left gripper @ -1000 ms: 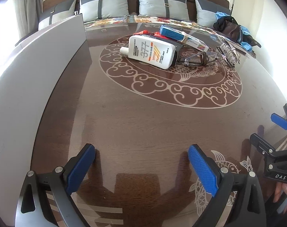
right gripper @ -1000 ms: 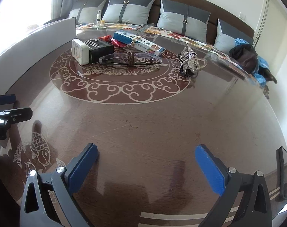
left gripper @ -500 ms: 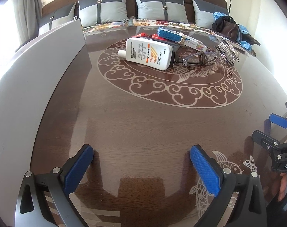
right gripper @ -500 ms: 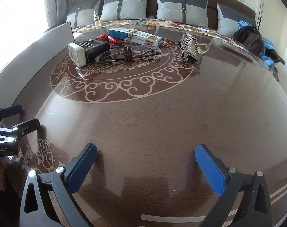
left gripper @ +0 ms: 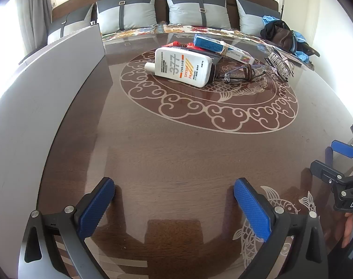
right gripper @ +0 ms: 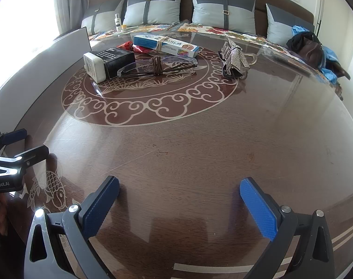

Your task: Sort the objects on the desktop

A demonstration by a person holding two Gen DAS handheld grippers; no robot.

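The black box point(left gripper: 217, 58) hides behind the sunscreen bottle point(left gripper: 184, 69); its label is unreadable.

Round dark wooden table point(left gripper: 176, 153) under glass, pale cloud-scroll ring and fish inlaid. Near the ring's far side, a cluster: white sunscreen bottle point(left gripper: 184, 67) lying flat, black box point(right gripper: 118, 61) beside it, blue-and-white box point(right gripper: 164, 43) behind, red packet point(right gripper: 127, 45), tied glasses point(right gripper: 156, 66). Sparkly hair clip point(right gripper: 234, 57) just apart, to the right.
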